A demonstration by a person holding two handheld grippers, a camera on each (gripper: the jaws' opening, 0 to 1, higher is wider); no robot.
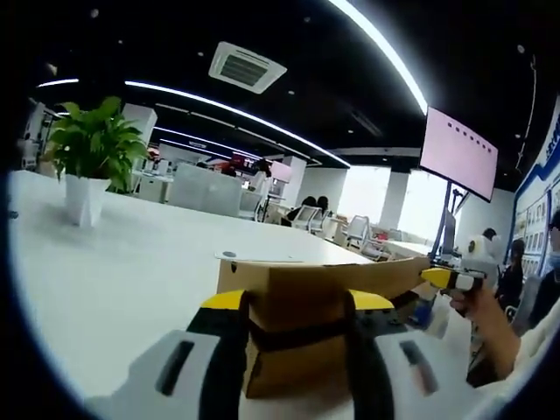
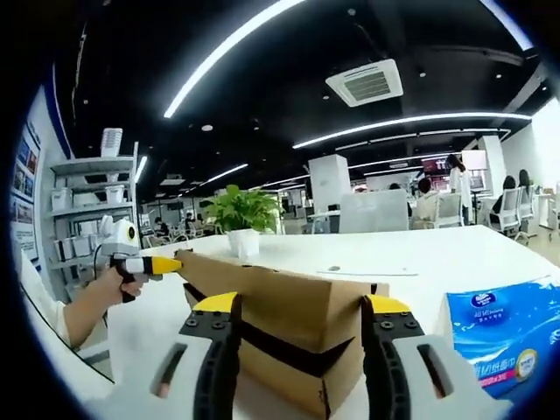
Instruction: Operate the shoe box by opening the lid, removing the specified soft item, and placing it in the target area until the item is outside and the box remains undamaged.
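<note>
A: Where does the left gripper (image 1: 297, 302) stand?

B: Its yellow-tipped black jaws are spread, one on each side of the near end of the brown cardboard shoe box (image 1: 302, 332) with a dark band around it. Whether the pads press the cardboard, I cannot tell. The box's long axis runs ahead and to the right of this gripper, across the white table (image 1: 131, 262).

A: And the right gripper (image 2: 302, 306)?

B: Also spread wide, straddling a corner of the same box (image 2: 289, 328). From there the long top edge runs left towards the other gripper's (image 2: 162, 263) yellow tip, which meets the far corner, held by a hand (image 2: 114, 278).

A: The lid?

B: It lies down; its seam is hard to make out. The box's contents are hidden.

A: Farther out?

B: Just right of the right gripper lies a blue plastic pack of tissues (image 2: 507, 337), cut off at the edge. Beyond the box stands a green plant in a white pot (image 1: 87, 171).
</note>
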